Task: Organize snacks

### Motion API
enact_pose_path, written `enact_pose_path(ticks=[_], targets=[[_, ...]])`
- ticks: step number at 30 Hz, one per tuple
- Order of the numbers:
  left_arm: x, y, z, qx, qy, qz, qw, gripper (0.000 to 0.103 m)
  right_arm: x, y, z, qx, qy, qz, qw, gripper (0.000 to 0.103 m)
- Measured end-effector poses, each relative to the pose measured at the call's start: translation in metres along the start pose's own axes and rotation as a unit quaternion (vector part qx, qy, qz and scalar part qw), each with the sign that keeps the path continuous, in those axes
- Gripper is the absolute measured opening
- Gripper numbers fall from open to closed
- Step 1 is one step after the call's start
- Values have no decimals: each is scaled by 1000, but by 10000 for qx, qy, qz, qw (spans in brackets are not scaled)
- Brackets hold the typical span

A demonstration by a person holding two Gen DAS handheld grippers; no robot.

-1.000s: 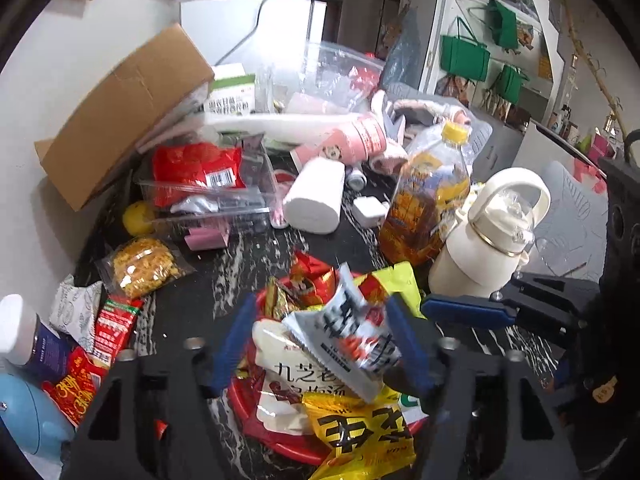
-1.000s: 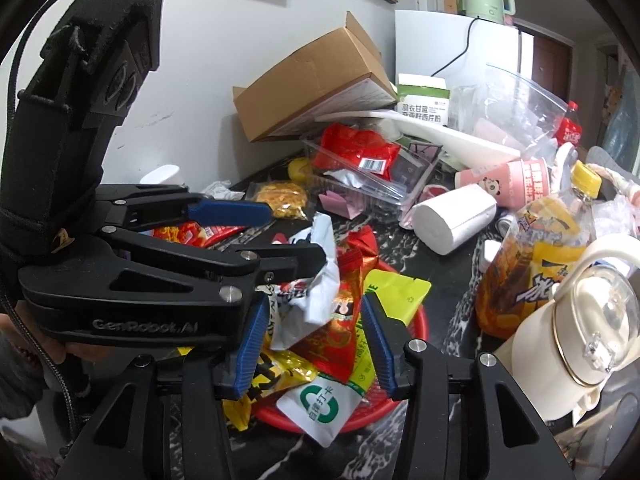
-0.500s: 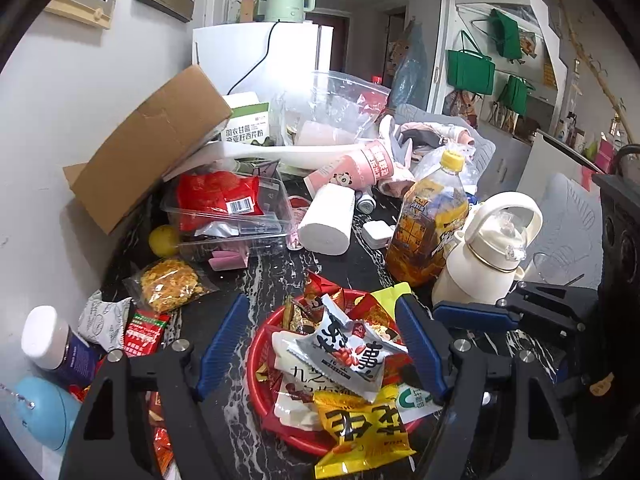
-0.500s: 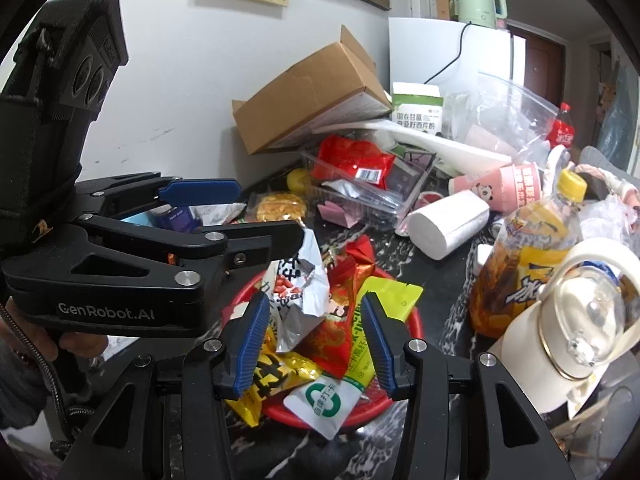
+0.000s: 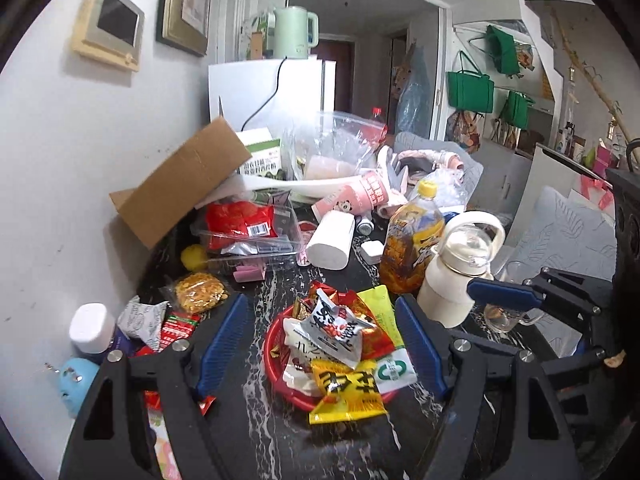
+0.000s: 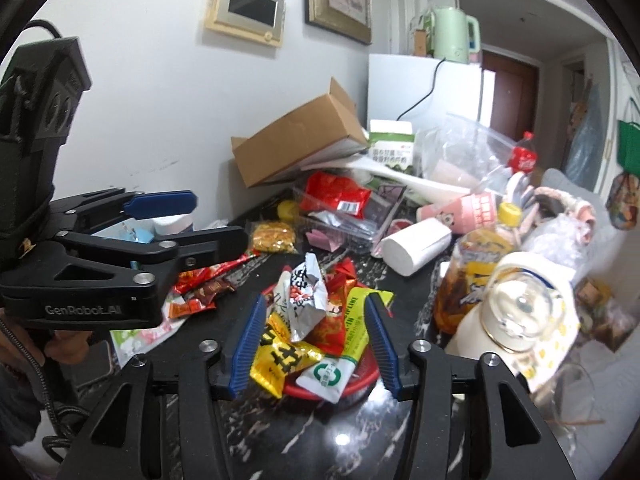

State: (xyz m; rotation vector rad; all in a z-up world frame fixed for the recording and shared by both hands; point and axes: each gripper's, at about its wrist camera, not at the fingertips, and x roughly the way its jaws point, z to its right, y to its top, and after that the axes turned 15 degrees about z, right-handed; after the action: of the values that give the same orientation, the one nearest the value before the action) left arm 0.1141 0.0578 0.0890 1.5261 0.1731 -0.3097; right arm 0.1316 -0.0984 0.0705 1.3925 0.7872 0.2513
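A red plate on the dark marble table holds a heap of snack packets. A white packet with black letters lies on top, over a yellow packet and a green-and-white one. My left gripper hovers open above the plate's left side. My right gripper hangs over the plate from the right, its jaws opening, with nothing pressed between the pads. In the left wrist view only one blue pad of it shows.
Loose red packets and a bag of crackers lie left of the plate. A tea bottle, a cream jug and a glass cup crowd its right. Behind are a paper roll, a clear tub and a cardboard box.
Both grippers have risen and drawn back from the plate, so the heap looks smaller and lower. The right jaws have spread a little. The white packet stays on the pile.
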Motion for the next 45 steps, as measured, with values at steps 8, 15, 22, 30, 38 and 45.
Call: enact_pose_path(ticks=[8, 15, 22, 30, 38, 45], targets=[[-51, -1, 15, 126, -17, 192, 9997, 76, -52, 2, -16, -4, -280, 240, 9993, 58], [-84, -8, 23, 188, 27, 260, 9995, 76, -86, -2, -26, 83, -529, 346, 9980, 63], [-107, -25, 27, 81, 209, 166, 9996, 76, -103, -14, -31, 211, -799, 335, 9960, 67], [-122, -49, 27, 40, 480, -7, 9988, 76, -116, -33, -36, 384, -1113, 269, 9927, 72], [-126, -70, 25, -37, 595, -223, 9980, 76, -117, -54, -38, 626, -1302, 79, 9895, 72], [-124, -81, 27, -82, 565, -366, 9977, 76, -117, -66, -40, 756, -1322, -50, 9883, 72]])
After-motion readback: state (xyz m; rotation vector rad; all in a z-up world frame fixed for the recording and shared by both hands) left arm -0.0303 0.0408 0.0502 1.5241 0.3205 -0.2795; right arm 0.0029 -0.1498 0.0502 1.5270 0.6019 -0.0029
